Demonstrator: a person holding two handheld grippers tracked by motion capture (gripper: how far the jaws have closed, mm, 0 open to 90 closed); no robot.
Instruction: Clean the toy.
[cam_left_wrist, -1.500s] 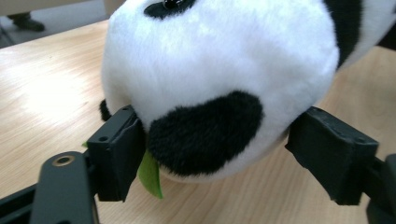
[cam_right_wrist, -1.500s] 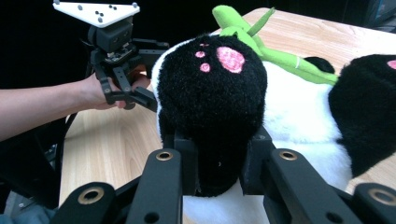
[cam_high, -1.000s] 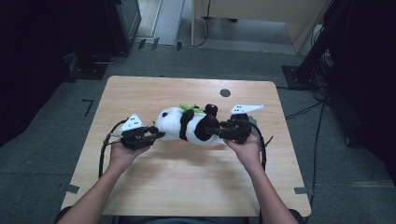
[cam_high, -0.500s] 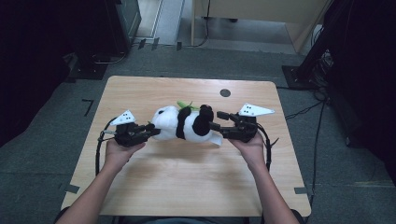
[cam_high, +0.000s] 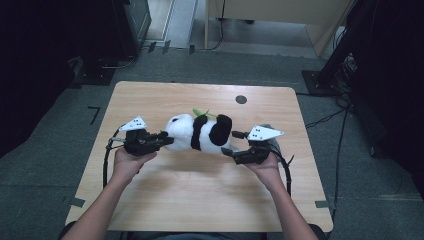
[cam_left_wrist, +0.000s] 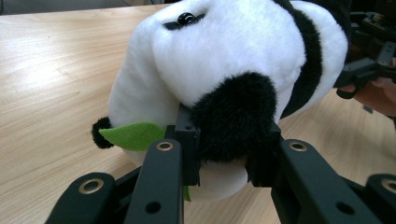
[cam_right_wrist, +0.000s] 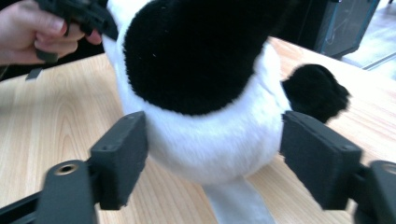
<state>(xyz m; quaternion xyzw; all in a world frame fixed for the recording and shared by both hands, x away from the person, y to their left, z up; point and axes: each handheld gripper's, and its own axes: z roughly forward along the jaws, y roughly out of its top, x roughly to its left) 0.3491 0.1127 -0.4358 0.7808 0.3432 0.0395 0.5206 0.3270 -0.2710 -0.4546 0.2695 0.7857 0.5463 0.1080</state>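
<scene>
The toy panda (cam_high: 200, 134) is in the middle of the table (cam_high: 200, 200), stretched from left to right between the two grippers. Its head end points to the left and its back end with a black leg points to the right. A green leaf (cam_left_wrist: 133, 135) hangs at its mouth.

The left gripper (cam_high: 162, 140) is at the left end of the panda. In the left gripper view its fingers (cam_left_wrist: 187, 135) are clamped on a black ear (cam_left_wrist: 236, 116) of the toy, and the soft fur is squeezed between them.

The right gripper (cam_high: 234, 144) is at the right end. Its jaws have just been opening. In the right gripper view the fingers (cam_right_wrist: 121, 156) stand wide apart, one on each side of the white round back end (cam_right_wrist: 210, 140) of the panda. The body is between them, but the pads do not press on it; a small gap shows on the right side.
</scene>
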